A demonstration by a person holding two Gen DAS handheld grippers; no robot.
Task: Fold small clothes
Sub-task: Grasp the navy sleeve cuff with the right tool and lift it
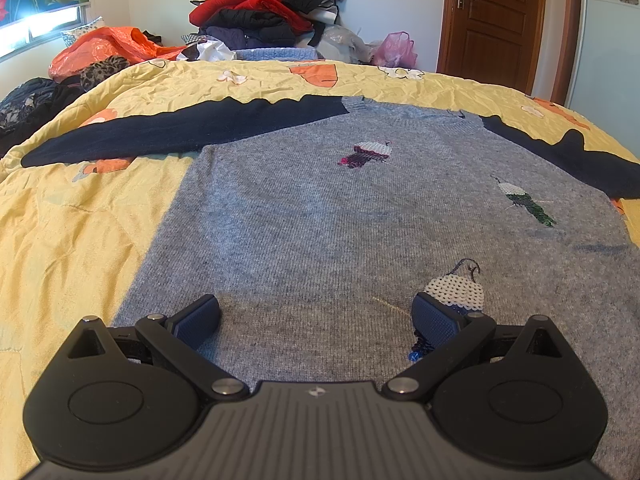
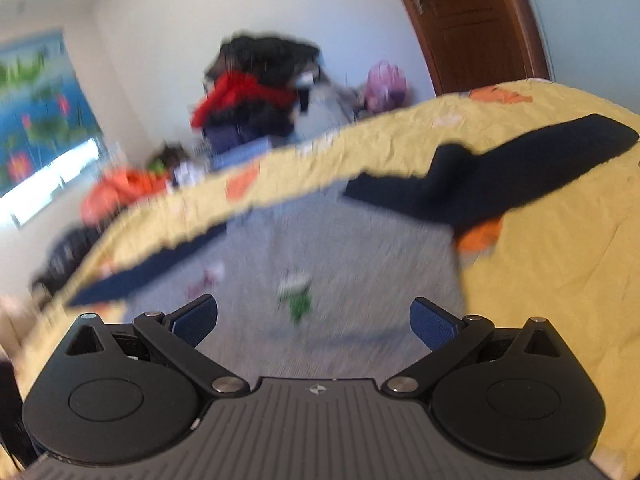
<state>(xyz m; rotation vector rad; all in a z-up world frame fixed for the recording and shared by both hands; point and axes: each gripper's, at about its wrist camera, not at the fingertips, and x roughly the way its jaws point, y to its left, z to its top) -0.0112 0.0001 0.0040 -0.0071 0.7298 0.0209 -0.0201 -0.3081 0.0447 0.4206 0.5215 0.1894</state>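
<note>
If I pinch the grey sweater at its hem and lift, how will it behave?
The grey sweater is soft knit lying flat, so it will likely drape and sag, not hold shape. Its dark sleeves spread wide and would probably trail. The sequin patches might snag a pad of the open left gripper.

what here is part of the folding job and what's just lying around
In the job:
grey sweater, laid flat
its navy sleeves, spread out
left hand-held gripper, open above it
right hand-held gripper, open

Lying about:
clothes pile
orange bag
pink bag
yellow quilt underneath
</note>
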